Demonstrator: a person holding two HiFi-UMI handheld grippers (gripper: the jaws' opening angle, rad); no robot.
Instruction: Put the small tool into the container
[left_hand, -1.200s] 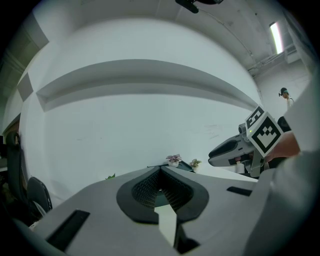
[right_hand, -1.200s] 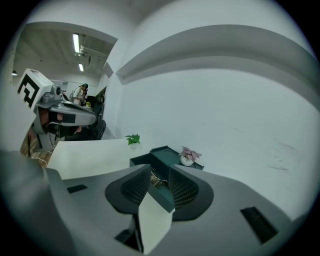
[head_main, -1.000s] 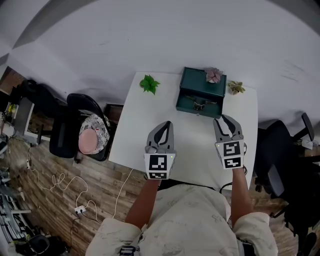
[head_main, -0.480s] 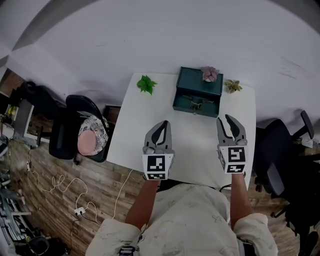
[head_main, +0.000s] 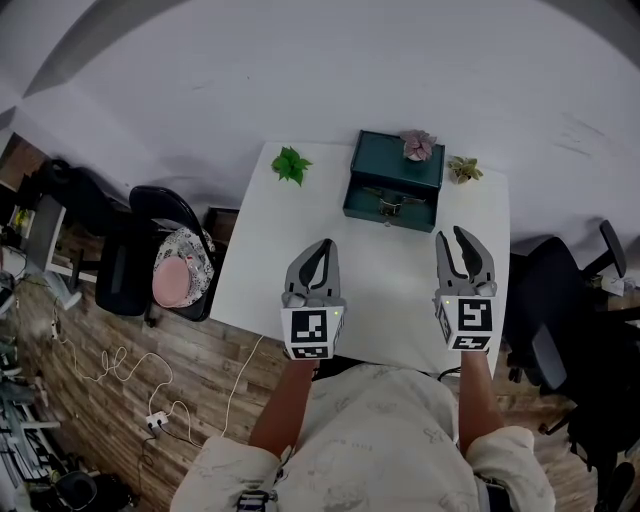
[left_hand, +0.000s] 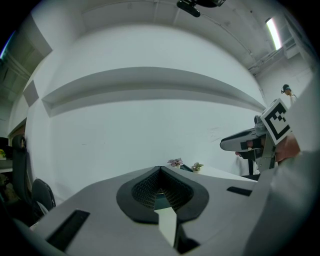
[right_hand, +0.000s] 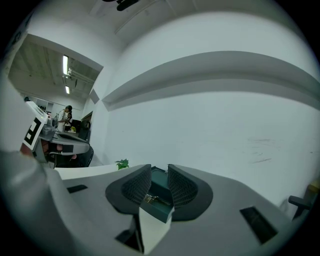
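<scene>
Holding both grippers over the near half of the white table (head_main: 385, 290), you have them side by side and well apart. Your left gripper (head_main: 324, 245) is clenched: its jaws meet at the tips with nothing between them. Your right gripper (head_main: 451, 235) is released: its jaws stand apart and are closing, with nothing between them, and only the far box shows through the gap.

Beyond both grippers, near the far edge of the table, stands the green box (head_main: 397, 170). The small metal tool (head_main: 392, 208) lies at the front section of the box; whether it rests fully inside cannot be told. A pink plant (head_main: 418, 146) sits at the back edge of the box. A small pale plant (head_main: 463, 170) stands just right of the box, and a leafy green plant (head_main: 290, 165) stands left of it, apart.
</scene>
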